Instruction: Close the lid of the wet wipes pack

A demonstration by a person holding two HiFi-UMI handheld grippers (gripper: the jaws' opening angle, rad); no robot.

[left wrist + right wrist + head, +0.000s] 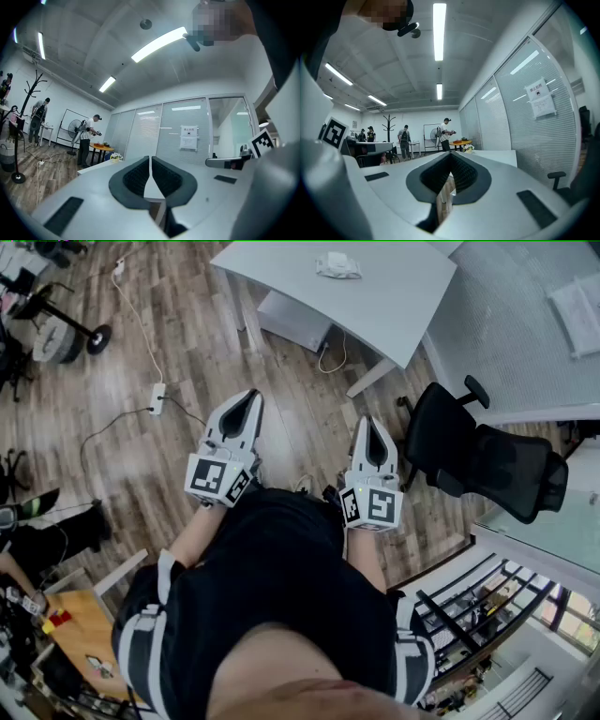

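A white pack, probably the wet wipes pack (337, 265), lies on the white table (394, 296) at the top of the head view; its lid is too small to make out. Both grippers are held level close to the person's body, over the wooden floor and well short of the table. My left gripper (246, 397) (150, 161) has its jaws together with nothing between them. My right gripper (375, 423) (450, 157) is likewise shut and empty. In both gripper views the jaws point out across the room towards the glass partition.
A black office chair (487, 460) stands right of the right gripper beside the table's leg. A power strip (157, 397) with cables lies on the floor at left, and a wheeled stand (66, 334) is farther left. People (86, 140) (445, 133) work at distant tables.
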